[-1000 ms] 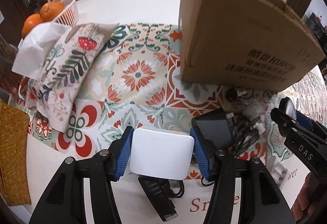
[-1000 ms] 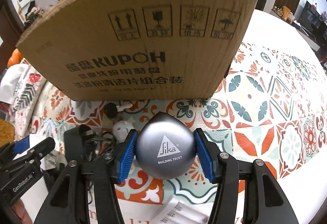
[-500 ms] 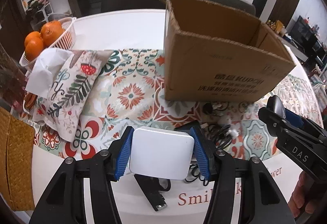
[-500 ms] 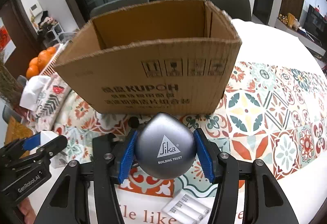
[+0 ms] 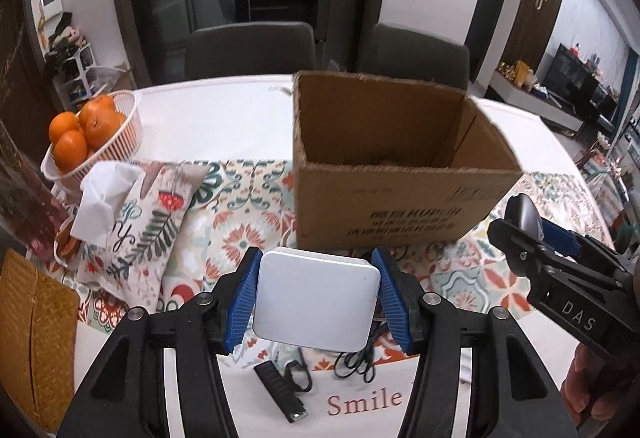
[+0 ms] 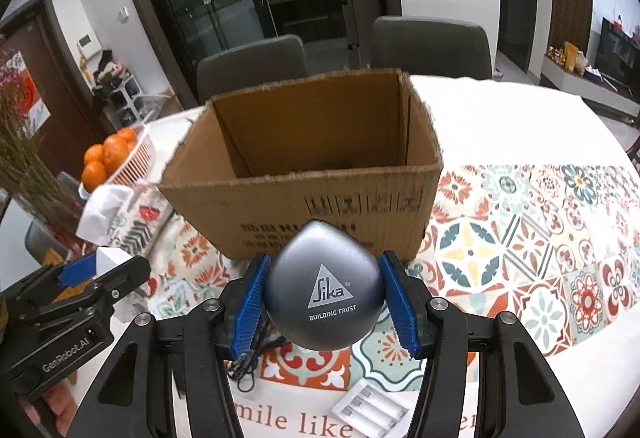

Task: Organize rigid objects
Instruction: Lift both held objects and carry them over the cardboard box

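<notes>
We are holding a white box [image 5: 316, 304] clamped in the left gripper [image 5: 316, 302], a grey Sika ball [image 6: 323, 292] clamped in the right gripper [image 6: 323, 302]; both are hanging above the patterned cloth [image 6: 520, 238], before the open carton [image 6: 320, 174].

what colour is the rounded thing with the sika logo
Dark metallic grey with a silver-white triangle logo; the rounded Sika object shows best in the right wrist view.

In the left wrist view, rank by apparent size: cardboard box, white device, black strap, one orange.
1. Cardboard box
2. White device, held in the left gripper; nearness to the camera inflates it
3. Black strap and an orange: too alike to rank
</notes>
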`<action>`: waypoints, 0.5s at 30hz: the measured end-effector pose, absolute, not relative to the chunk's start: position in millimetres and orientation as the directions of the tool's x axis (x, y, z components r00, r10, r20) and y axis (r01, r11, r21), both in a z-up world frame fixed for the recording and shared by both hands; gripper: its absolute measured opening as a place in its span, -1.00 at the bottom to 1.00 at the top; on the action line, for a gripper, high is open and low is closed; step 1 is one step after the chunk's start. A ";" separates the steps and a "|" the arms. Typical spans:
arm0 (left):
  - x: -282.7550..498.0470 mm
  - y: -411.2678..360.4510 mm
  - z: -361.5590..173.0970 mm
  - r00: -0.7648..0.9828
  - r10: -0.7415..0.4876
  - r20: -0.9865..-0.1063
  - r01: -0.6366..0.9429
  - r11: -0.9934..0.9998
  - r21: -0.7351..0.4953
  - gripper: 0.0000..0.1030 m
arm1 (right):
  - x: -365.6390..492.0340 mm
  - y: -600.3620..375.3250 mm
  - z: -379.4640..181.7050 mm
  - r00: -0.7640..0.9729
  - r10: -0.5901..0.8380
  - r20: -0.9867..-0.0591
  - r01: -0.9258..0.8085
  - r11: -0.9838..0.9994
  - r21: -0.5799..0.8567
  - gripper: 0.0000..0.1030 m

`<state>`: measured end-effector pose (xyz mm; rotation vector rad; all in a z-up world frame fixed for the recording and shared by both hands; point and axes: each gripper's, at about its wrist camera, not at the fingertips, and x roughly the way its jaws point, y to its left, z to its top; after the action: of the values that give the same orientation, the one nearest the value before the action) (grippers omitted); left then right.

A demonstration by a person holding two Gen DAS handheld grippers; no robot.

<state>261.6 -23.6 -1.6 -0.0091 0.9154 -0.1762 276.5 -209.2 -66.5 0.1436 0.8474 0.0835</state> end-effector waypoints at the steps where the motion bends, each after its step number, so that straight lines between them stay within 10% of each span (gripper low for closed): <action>1: 262.2 -24.4 2.5 0.602 -0.162 -0.782 0.150 0.985 -0.089 0.07 | 276.2 -209.4 -64.2 0.665 0.131 -0.735 -0.019 0.987 0.158 0.10; 15: 275.3 -37.4 39.9 0.656 -0.195 -0.729 0.177 0.979 -0.103 0.07 | 282.8 -215.4 -31.2 0.721 0.155 -0.675 -0.040 0.982 0.182 0.10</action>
<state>275.3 -37.4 39.9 -0.0234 0.8292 -0.2108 282.8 -215.4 -31.2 0.1590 0.7585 0.1081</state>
